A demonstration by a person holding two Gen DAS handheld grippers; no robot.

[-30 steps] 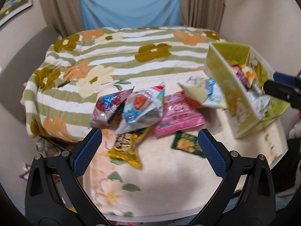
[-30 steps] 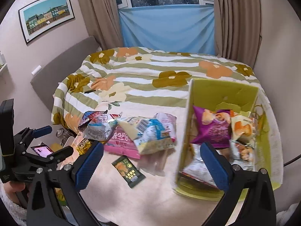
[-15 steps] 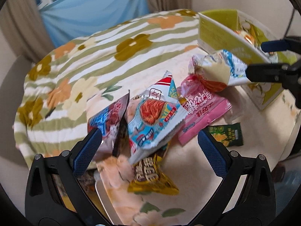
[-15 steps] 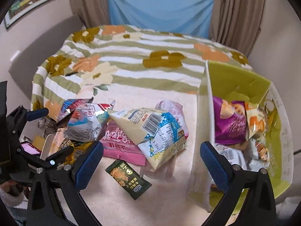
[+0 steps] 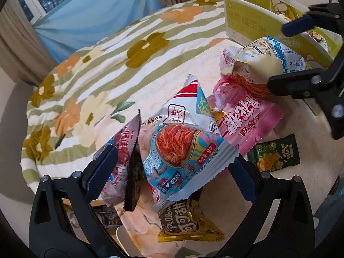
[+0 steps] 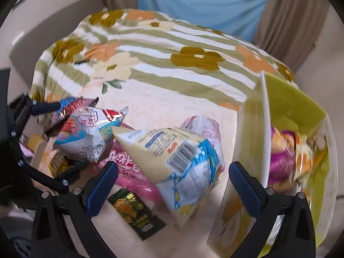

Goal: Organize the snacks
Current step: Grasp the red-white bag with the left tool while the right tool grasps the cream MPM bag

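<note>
Tabletop (image 5: 215, 193) snacks closer than before | left gripper (image 5: 172, 174) wide, empty | right gripper (image 6: 173, 181) wide, empty

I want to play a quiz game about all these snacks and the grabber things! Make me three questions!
1. True or false: the left gripper is open around the light-blue shrimp-picture snack bag.
2. Which lies flat on the cream table: A) the small dark green cracker packet, B) a red apple, C) a glass cup?
3. Fill in: the purple snack bag sits inside the yellow-green cardboard ____.

Key: 1 true; 2 A; 3 box.
</note>
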